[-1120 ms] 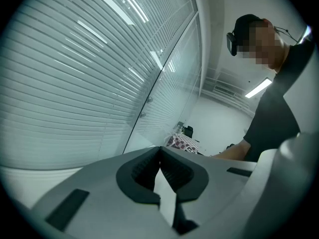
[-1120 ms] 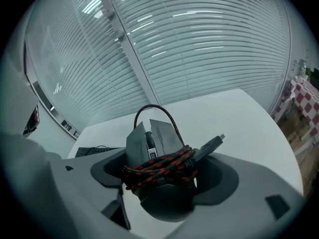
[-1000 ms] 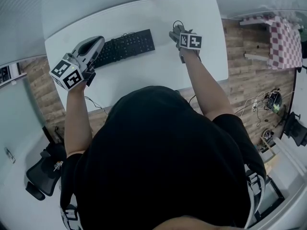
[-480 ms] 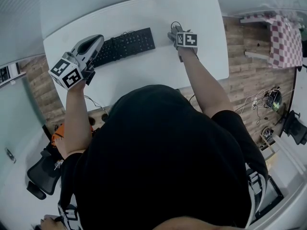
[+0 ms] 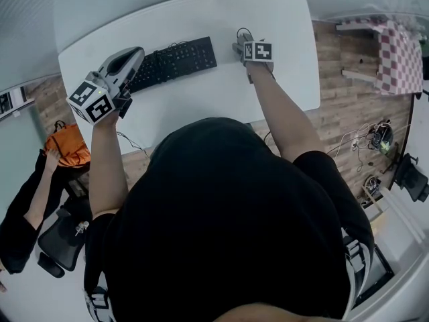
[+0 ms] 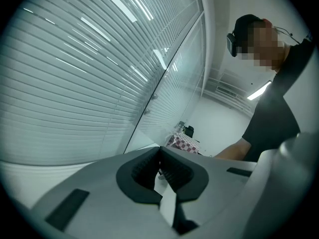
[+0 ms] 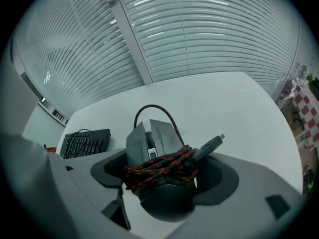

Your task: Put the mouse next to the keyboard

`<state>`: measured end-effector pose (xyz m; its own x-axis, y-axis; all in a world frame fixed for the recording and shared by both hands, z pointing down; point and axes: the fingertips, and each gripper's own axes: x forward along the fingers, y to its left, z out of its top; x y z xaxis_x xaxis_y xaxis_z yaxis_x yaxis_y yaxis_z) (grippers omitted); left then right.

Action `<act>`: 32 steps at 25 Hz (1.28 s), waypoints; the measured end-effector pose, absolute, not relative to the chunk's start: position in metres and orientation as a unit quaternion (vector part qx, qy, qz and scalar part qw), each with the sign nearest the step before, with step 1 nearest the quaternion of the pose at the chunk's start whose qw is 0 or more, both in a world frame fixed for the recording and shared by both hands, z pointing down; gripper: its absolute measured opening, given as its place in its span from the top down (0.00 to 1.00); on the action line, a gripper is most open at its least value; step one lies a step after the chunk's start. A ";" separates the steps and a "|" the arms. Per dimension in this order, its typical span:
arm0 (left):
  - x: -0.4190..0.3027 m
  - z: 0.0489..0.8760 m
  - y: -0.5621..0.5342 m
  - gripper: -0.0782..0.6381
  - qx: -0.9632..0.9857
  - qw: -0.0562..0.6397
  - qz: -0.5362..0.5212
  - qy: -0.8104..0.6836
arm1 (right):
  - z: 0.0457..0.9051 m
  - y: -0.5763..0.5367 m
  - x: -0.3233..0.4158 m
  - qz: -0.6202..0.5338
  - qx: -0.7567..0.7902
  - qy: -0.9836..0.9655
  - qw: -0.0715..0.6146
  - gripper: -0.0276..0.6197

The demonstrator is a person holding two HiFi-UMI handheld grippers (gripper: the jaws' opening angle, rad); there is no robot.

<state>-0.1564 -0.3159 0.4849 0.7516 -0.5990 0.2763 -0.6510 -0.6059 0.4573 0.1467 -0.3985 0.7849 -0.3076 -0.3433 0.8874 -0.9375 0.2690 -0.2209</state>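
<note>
A grey mouse [image 7: 155, 136] with its red-and-black braided cable [image 7: 164, 164] wound round it sits between the jaws of my right gripper [image 7: 162, 172], which is shut on it just above the white table [image 5: 201, 106]. In the head view the right gripper [image 5: 242, 41] is to the right of the black keyboard [image 5: 175, 62], a short gap away, and hides the mouse. The keyboard [image 7: 84, 142] lies to the left in the right gripper view. My left gripper [image 5: 136, 54] hovers over the keyboard's left end, tilted upward, shut on nothing [image 6: 160, 156].
The table's right edge [image 5: 314, 66] is close to my right arm. A person with an orange bag [image 5: 67, 145] stands on the floor at the left, by a black chair [image 5: 53, 250]. A checked-cloth stand [image 5: 397, 56] is at the far right.
My right gripper has shifted slightly away from me with the mouse. A person carrying an orange bag has come into view at the left. The left gripper has hardly moved.
</note>
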 end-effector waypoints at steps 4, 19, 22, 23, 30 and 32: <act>-0.158 0.487 -0.316 0.86 0.892 0.279 0.043 -0.353 | 0.787 -0.399 0.148 0.396 0.455 -0.703 0.378 0.32; -0.161 0.491 -0.315 0.86 0.890 0.287 0.043 -0.353 | 0.799 -0.398 0.165 0.399 0.483 -0.674 0.391 0.32; -0.161 0.492 -0.317 0.86 0.890 0.286 0.042 -0.354 | 0.798 -0.400 0.165 0.395 0.485 -0.678 0.386 0.32; -0.162 0.492 -0.317 0.86 0.890 0.286 0.040 -0.354 | 0.797 -0.400 0.165 0.394 0.485 -0.679 0.385 0.32; -0.161 0.493 -0.316 0.86 0.890 0.287 0.042 -0.351 | 0.795 -0.399 0.165 0.394 0.480 -0.683 0.385 0.32; -0.161 0.494 -0.317 0.86 0.890 0.288 0.042 -0.351 | 0.795 -0.399 0.166 0.393 0.478 -0.684 0.385 0.32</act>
<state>-0.1613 -0.3168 0.4935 0.7497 -0.6011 0.2768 -0.6494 -0.5877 0.4826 0.1661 -0.3991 0.7947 -0.2454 -0.3515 0.9034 -0.9575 0.2337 -0.1692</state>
